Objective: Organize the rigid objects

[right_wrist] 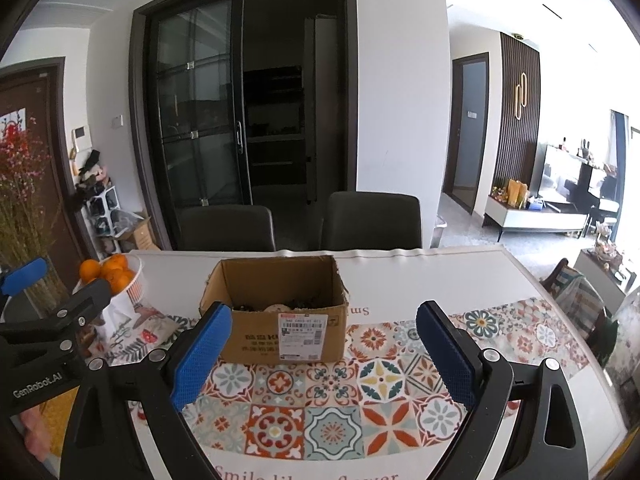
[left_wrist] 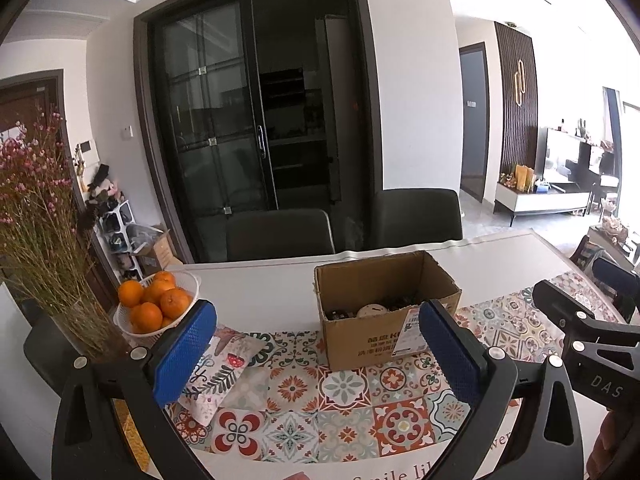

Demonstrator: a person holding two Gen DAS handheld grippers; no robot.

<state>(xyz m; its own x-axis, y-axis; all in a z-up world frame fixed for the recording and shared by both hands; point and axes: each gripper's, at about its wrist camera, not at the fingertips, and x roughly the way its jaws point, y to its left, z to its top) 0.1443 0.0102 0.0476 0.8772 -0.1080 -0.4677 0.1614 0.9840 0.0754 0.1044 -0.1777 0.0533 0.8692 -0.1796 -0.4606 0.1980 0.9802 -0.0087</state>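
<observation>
An open cardboard box [left_wrist: 380,312] stands on the table's patterned cloth; it also shows in the right wrist view [right_wrist: 280,312]. Inside it lie dark small items and a pale round object [left_wrist: 372,311]. My left gripper [left_wrist: 316,356] is open and empty, held above the cloth in front and left of the box. My right gripper [right_wrist: 320,356] is open and empty, facing the box's front with its label [right_wrist: 303,336]. The box's contents are mostly hidden by its walls.
A white basket of oranges [left_wrist: 156,304] and a vase of dried pink flowers [left_wrist: 36,216] stand at the left. A floral pouch [left_wrist: 220,368] lies by the basket. Two dark chairs [left_wrist: 280,234] stand behind the table. The table's right edge [right_wrist: 560,320] drops off.
</observation>
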